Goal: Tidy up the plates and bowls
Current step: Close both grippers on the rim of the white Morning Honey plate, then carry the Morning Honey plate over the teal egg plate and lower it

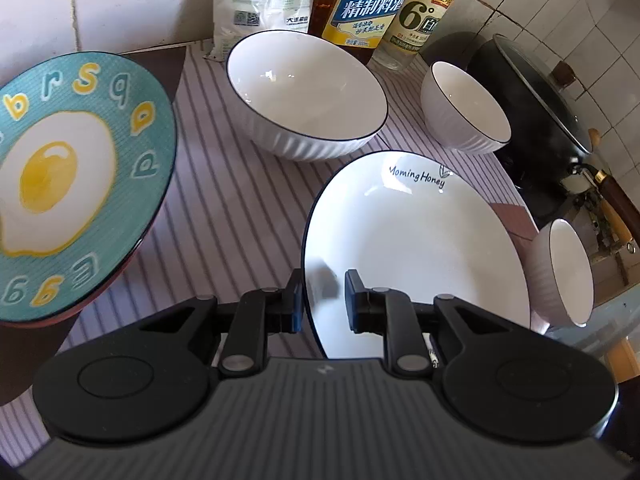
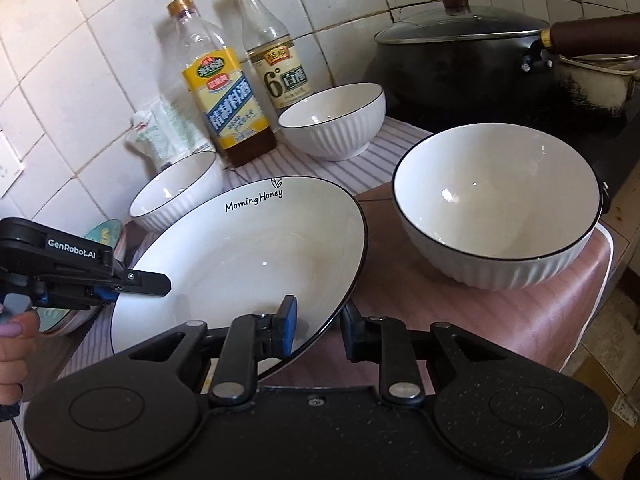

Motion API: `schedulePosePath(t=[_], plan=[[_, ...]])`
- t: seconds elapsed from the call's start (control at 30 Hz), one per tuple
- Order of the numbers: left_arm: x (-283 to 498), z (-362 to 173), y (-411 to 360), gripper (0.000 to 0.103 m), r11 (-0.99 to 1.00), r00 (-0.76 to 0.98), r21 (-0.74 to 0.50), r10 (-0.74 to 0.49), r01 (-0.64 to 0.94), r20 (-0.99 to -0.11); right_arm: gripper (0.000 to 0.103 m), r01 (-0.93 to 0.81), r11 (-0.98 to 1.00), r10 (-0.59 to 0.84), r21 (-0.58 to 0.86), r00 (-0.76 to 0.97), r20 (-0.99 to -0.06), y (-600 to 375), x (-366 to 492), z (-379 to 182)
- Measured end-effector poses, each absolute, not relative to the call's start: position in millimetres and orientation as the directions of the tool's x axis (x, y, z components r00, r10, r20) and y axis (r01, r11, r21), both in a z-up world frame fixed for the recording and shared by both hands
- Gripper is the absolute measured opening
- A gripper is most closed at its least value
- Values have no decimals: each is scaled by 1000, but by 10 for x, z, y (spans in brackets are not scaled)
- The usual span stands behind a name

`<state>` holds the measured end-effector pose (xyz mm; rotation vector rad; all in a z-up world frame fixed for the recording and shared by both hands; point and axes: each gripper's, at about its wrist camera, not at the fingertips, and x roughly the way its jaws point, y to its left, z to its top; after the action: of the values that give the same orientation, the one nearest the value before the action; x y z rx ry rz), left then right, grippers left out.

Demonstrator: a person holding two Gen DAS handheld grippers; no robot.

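Striped cloth (image 1: 224, 216) beneath, both the left gripper (image 1: 322, 300) and right gripper (image 2: 316, 326) pinch the white plate (image 2: 248, 248) rim; they should lift together, level, toward the egg plate (image 1: 76, 184).

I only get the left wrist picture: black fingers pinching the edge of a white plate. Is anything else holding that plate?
Observer: Yes. The right wrist view shows the right gripper clamped on another part of the white plate, on the rim nearest its own camera, apart from the left gripper.
Operator: Does a machine carry the left one?
Observer: No. A person's hand holds its handle, at that picture's left edge.
Operator: My bottles are cut off on top. Are they capped?
Observer: Both are. The yellow-label bottle and the clear bottle beside it have yellow caps.
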<state>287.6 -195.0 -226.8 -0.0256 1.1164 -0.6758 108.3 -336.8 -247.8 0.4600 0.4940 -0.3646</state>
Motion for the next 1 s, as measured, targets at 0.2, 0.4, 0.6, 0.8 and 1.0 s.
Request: schedulePosePath(t=[0.2, 0.4, 0.6, 0.8, 1.0], plan=[[2714, -2120, -1781, 19, 805, 261, -345, -509, 483, -821, 28, 415, 853, -204, 318, 824, -529, -3254, 991, -2327], [2530, -1895, -1555, 19, 812, 257, -347, -502, 469, -826, 28, 386, 874, -192, 295, 832, -520, -3042, 874, -2033], [2382, -1604, -1237, 19, 831, 317, -344, -500, 437, -806, 28, 337, 900, -161, 277, 846, -508, -2799, 858, -1758], [2334, -1358, -834, 19, 855, 381, -348, -490, 385, -784, 28, 263, 929, -108, 262, 866, -489, -2560, 986, -1546], [2385, -1246, -418, 19, 881, 442, -358, -467, 310, -766, 28, 180, 951, -36, 253, 873, -487, -2323, 1235, -1422]])
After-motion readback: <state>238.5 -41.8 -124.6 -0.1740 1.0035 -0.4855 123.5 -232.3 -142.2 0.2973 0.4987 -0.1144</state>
